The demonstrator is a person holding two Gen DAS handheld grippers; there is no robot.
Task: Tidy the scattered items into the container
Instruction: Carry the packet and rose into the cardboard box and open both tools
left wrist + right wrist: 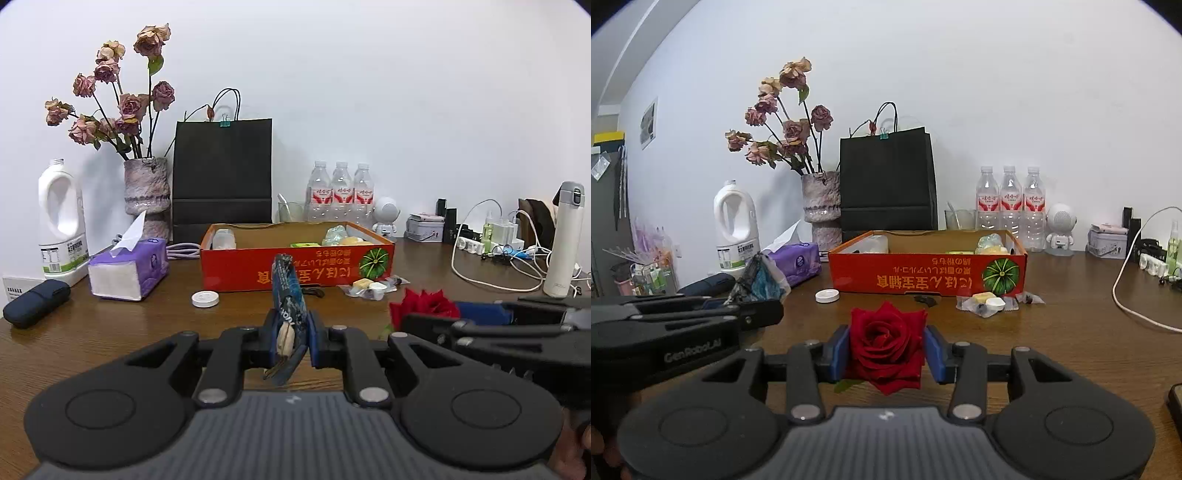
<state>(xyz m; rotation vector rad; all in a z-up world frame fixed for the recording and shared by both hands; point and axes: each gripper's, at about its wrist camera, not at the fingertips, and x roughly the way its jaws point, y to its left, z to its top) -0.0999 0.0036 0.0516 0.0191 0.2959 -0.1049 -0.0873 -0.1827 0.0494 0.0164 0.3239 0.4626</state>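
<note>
A blue snack packet (287, 314) is clamped upright in the left gripper (291, 332), and a red rose (886, 343) is pinched between the blue pads of the right gripper (886, 350). The red cardboard box (295, 264) is seen at twelve o'clock beyond both on the wooden table (1071, 332). A white lid (205, 298) is left at eleven o'clock and small wrapped items (373, 288) at one o'clock, just before the box.

- Left claw (291, 332) clamped on blue snack packet (289, 295), upright.
- Red box (295, 266) directly beyond claw, on bench (110, 332).
- Red rose (424, 306) right of claw.
</note>
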